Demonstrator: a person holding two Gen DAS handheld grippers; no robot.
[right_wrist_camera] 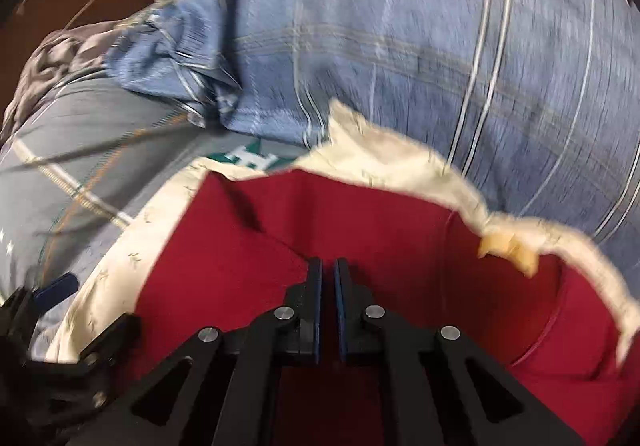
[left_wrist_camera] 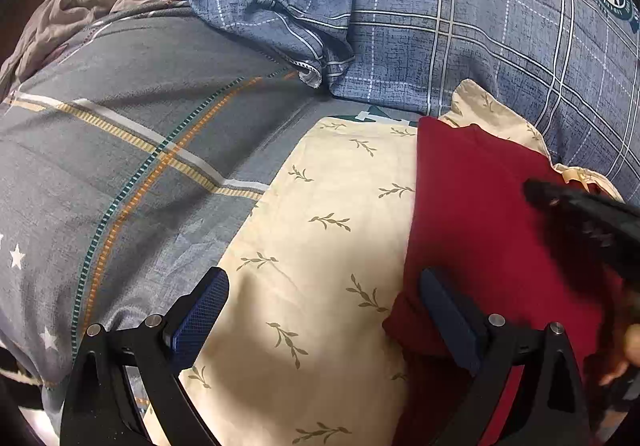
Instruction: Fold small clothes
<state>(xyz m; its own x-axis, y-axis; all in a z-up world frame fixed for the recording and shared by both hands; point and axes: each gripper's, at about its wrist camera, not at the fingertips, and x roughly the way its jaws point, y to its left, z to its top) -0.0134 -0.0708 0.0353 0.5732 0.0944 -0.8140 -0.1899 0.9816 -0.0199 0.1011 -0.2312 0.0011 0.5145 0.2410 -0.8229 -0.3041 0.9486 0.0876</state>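
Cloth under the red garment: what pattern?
Cream cloth with small olive leaf sprigs; clearest in the left wrist view.

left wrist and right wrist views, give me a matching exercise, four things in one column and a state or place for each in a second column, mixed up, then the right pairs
Things:
1. red garment
2. cream leaf-print cloth
3. left gripper
4. right gripper

States or places:
A. jaws wide open
B. jaws shut, nothing seen between them
C. lies on the cream cloth
D. spread on the grey striped bedding

Pairs: 1-C, 2-D, 3-A, 4-B
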